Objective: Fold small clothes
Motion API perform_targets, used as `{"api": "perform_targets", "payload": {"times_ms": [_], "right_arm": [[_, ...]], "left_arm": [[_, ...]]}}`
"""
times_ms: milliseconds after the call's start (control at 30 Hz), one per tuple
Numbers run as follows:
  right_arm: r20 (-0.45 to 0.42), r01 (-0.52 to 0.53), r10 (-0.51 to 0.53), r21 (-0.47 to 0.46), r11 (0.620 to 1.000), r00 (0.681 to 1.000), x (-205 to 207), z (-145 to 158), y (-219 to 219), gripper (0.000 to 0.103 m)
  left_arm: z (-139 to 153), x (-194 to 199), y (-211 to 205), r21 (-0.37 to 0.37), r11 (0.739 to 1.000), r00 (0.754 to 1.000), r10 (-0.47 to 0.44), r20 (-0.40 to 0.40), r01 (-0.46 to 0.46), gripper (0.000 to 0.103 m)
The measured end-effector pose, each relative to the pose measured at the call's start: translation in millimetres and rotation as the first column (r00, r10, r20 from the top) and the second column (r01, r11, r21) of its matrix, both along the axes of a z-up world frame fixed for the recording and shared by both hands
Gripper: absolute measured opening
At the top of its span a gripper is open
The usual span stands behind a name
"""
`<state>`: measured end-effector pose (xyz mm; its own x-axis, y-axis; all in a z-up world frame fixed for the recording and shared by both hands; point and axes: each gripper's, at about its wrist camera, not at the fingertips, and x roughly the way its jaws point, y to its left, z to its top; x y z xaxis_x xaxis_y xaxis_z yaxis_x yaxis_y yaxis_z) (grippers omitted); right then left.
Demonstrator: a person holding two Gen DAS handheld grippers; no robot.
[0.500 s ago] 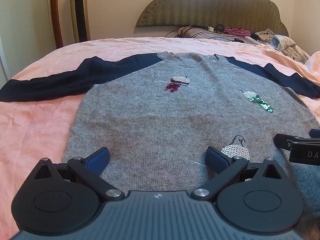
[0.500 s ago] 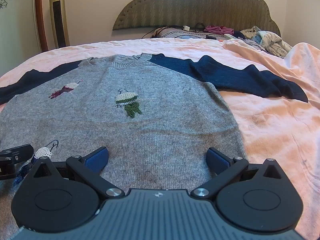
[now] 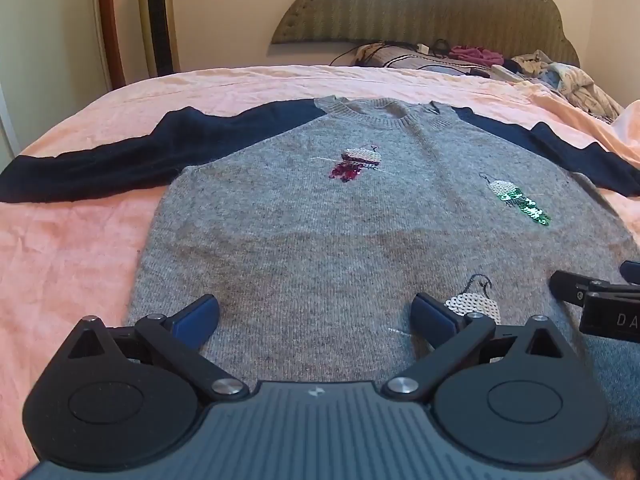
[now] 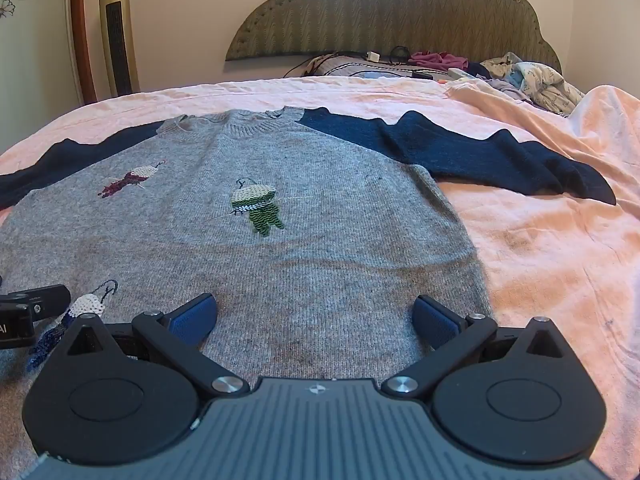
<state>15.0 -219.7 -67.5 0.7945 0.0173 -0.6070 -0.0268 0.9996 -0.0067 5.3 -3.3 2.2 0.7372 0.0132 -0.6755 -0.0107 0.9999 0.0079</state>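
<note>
Two grippers, both yours, head the list. Your left gripper (image 3: 315, 314) hangs low over the near hem of the sweater (image 3: 360, 248), blue pads (image 3: 196, 314) spread wide, nothing between them. Your right gripper (image 4: 314, 314) sits the same way over the sweater's right half, jaws fully apart and holding nothing; its black finger shows at the right edge of the left wrist view, just beside the left gripper.

Item: one sweater, grey knit body with navy sleeves, lying flat and face up on the pink bedsheet (image 3: 60, 248), neckline pointing away from you. Left sleeve (image 3: 120, 160) stretched straight out sideways; right sleeve (image 4: 480, 156) out to the other side, rumpled in soft waves.

Item: three sequin motifs on the grey front. Nearest, a white-and-blue one (image 4: 80, 308) close to the hem, between the two grippers (partly hidden by the left gripper's finger in its own view). Next, a white-and-green one (image 4: 258, 208) on the right half. Farthest, a white-and-maroon one (image 3: 356, 162) below the collar (image 3: 384, 114).

Item: bedsheet, wrinkled, with a bunched fold along the right side (image 4: 560, 128).

Item: loose clothes and cables (image 4: 440, 64) piled at the head of the bed.

Item: padded olive headboard (image 4: 392, 8) against the wall.

Item: gold tower fan (image 4: 116, 32) standing at far left, beside a wooden frame (image 4: 80, 32).
</note>
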Motion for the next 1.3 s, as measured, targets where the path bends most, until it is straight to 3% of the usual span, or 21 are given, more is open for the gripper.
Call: {"api": "perform_targets", "payload": {"times_ms": [1300], "right_arm": [[0.001,0.000,0.000,0.000,1.000,1.000,-0.8,-0.3,0.1,0.103]], "left_arm": [[0.2,1.7,0.6,0.000,1.000,1.000,-0.001,-0.002,0.001,0.103]]}}
